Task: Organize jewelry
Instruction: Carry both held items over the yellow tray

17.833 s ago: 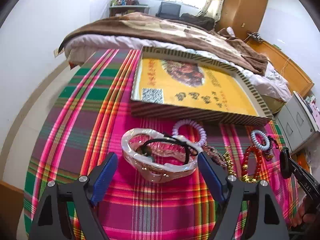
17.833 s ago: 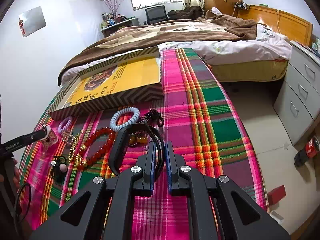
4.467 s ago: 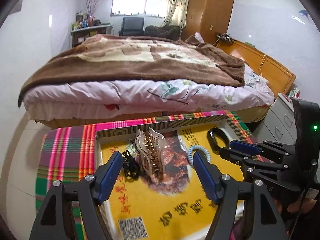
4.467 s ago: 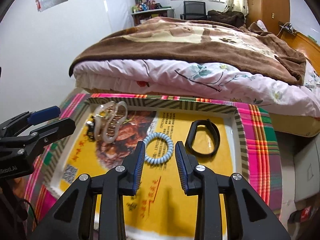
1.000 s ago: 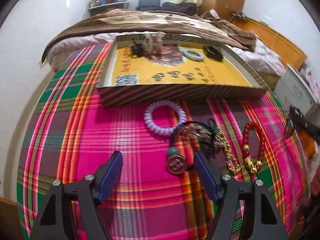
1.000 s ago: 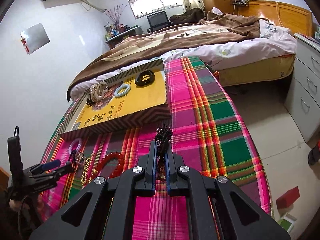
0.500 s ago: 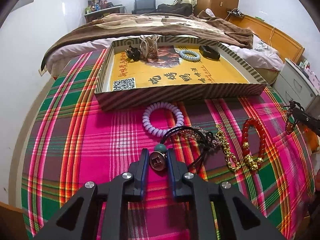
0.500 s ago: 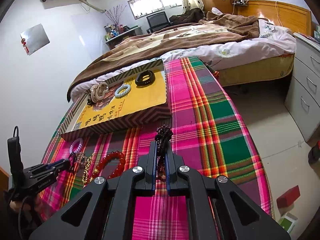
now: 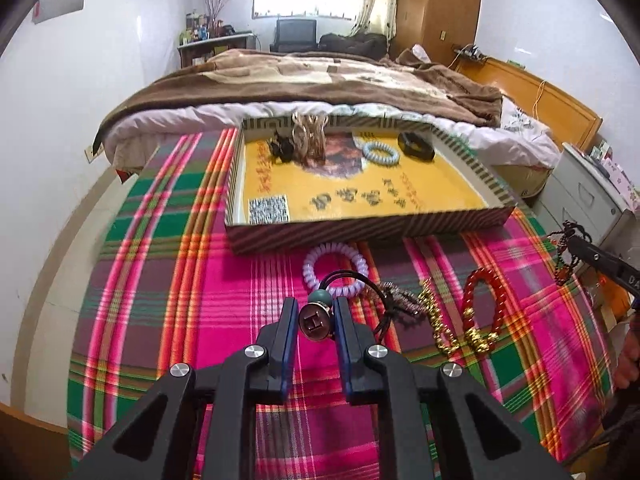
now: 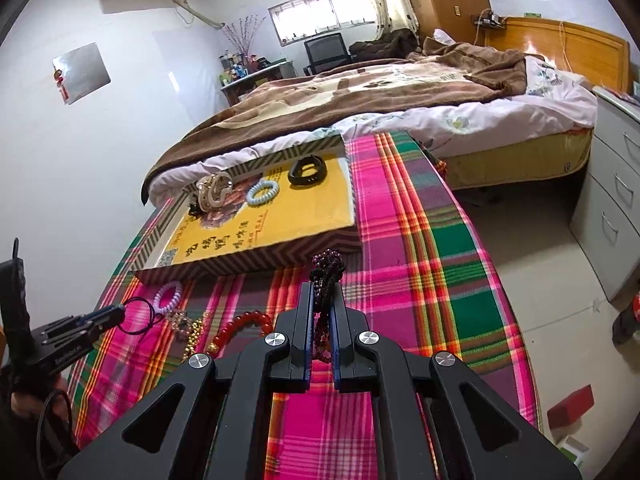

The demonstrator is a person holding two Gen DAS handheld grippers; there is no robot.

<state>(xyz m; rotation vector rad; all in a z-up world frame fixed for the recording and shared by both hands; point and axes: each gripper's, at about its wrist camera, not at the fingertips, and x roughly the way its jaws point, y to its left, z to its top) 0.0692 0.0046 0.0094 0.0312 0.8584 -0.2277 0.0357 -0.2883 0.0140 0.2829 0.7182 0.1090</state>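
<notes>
**Both grippers loaded, tray ahead**

Now the step in hand looks like the carry. The left gripper [image 9: 315, 322] is clamped on a round metal charm [image 9: 314, 321] stamped with an H, topped by a teal bead, its black elastic cord [image 9: 347, 276] looping forward over the lilac coil band [image 9: 335, 268]. The right gripper [image 10: 321, 322] is closed on a dark purple beaded strand [image 10: 326, 270], bunched and knobbly above the jaws.

The next move, by my reading, is to take each piece over the striped wall of the cardboard tray [image 9: 368, 228] and release it on the yellow printed floor, clear of what lies at the far end: a pale hair claw [image 9: 310, 138], a blue coil band [image 9: 380, 153] and a black wristband [image 9: 416, 146]. The slack cord may drag the lilac coil along.

Left on the plaid-covered worktop [image 9: 160, 280], close together: a glossy red bead bracelet [image 9: 482, 304], a gold chain [image 9: 438, 322] and a small sparkly piece I cannot make out.
</notes>
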